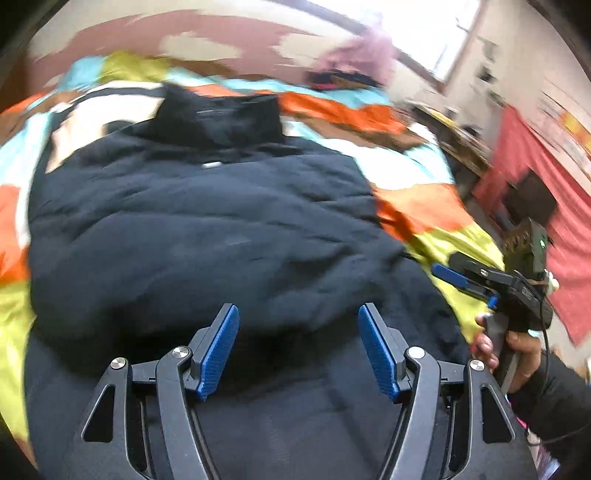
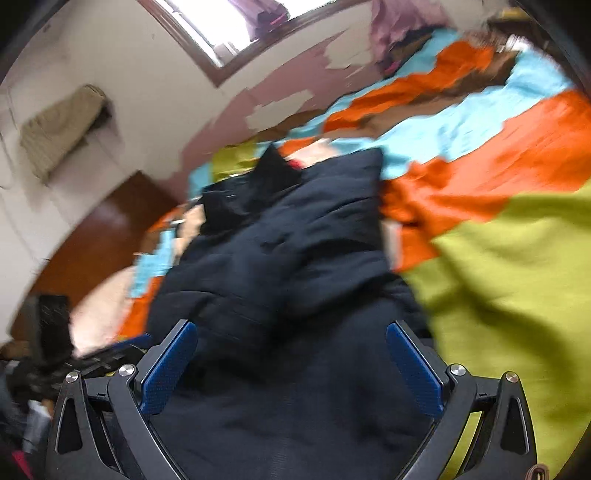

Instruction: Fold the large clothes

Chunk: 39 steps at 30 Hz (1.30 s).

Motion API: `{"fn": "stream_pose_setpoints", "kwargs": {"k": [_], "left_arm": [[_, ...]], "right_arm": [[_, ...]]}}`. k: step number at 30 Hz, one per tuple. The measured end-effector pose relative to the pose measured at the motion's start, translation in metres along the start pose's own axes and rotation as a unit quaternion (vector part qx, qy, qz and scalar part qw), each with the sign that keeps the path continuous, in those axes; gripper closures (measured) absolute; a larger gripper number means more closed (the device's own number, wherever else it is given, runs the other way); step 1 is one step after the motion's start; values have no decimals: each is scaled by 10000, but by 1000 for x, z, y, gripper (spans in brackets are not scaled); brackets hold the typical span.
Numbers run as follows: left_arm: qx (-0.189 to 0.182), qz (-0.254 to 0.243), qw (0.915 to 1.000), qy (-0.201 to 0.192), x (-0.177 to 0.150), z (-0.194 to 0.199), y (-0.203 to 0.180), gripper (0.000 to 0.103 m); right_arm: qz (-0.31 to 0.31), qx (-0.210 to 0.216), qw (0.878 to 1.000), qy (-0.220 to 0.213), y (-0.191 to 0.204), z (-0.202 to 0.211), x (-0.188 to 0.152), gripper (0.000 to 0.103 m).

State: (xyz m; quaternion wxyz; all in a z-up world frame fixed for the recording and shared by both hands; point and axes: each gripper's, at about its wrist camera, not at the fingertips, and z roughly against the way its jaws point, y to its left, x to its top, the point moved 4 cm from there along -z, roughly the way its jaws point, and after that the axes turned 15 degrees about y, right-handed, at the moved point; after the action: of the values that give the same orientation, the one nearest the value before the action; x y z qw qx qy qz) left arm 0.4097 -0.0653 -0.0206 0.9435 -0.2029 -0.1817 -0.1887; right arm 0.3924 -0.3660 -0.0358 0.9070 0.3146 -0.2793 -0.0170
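Observation:
A large dark navy padded jacket (image 1: 207, 229) lies on a colourful patchwork bedspread (image 1: 417, 206), its collar at the far end. My left gripper (image 1: 298, 350) is open and empty just above the jacket's near hem. The right gripper (image 1: 461, 278) shows at the right of the left wrist view, held in a hand beside the jacket's edge. In the right wrist view the jacket (image 2: 280, 251) fills the middle, and my right gripper (image 2: 291, 365) is open and empty over its near part. Both views are motion-blurred.
The bedspread (image 2: 498, 258) extends right in green, orange and light blue. A peeling pink wall (image 2: 280, 92) and a window (image 2: 236, 26) lie beyond the bed. A red cloth (image 1: 554, 206) hangs at the right. A brown floor (image 2: 92, 236) is left of the bed.

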Motion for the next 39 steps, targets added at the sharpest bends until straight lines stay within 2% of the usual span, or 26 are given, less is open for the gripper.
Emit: {"fn": "stream_pose_setpoints", "kwargs": {"k": [1, 5, 7, 9, 11, 12, 13, 16, 17, 18, 21, 24, 26, 29, 33, 37, 39], "left_arm": [[183, 203, 9996, 2, -1, 4, 13, 42], [770, 901, 9929, 13, -13, 20, 65, 42], [1060, 1202, 9871, 37, -20, 29, 90, 42], [1188, 1450, 9822, 85, -30, 36, 111, 42], [1195, 1546, 9807, 90, -41, 44, 122, 42], [1227, 1582, 9797, 84, -45, 48, 125, 42], [1274, 1609, 9787, 74, -47, 50, 129, 42], [1339, 1672, 9768, 56, -53, 58, 132, 42], [1346, 1669, 9767, 51, -54, 59, 132, 42], [1356, 1657, 9768, 45, -53, 60, 132, 42], [1473, 1646, 9753, -21, -48, 62, 132, 42], [1519, 1677, 9740, -107, -41, 65, 132, 42], [1563, 1661, 9735, -142, -35, 66, 132, 42], [1731, 1613, 9713, -223, -24, 65, 131, 42], [1960, 1626, 9665, -307, -7, 54, 133, 42], [1876, 1833, 9648, -209, 4, 33, 144, 42], [1777, 1938, 9647, -120, 5, 25, 150, 42]], "right_arm": [[19, 56, 9999, 146, 3, -9, 3, 0], [-165, -449, 9974, 540, 3, -47, 14, 2], [-229, -488, 9974, 483, 3, -55, 19, 12], [-386, -333, 9971, 567, 4, -62, 20, 37], [-602, -93, 9954, 734, 4, -70, 16, 48], [-617, -32, 9944, 860, 8, -75, 12, 51], [-600, -90, 9940, 913, 9, -75, 9, 51], [-396, -568, 9927, 983, 18, -76, 6, 68], [-329, -774, 9914, 1002, 21, -76, 6, 82], [-242, -931, 9904, 994, 25, -73, 6, 91], [339, -1307, 9870, 875, 52, -57, 12, 95], [1013, -1598, 9803, 562, 88, -33, 22, 96], [1392, -1797, 9735, 248, 109, -13, 33, 96], [1693, -2140, 9620, -44, 119, 3, 52, 96], [1593, -2513, 9547, -39, 91, -1, 67, 96], [1326, -2854, 9483, 406, 36, -42, 68, 96], [1211, -2876, 9482, 597, 11, -65, 62, 95]]}}
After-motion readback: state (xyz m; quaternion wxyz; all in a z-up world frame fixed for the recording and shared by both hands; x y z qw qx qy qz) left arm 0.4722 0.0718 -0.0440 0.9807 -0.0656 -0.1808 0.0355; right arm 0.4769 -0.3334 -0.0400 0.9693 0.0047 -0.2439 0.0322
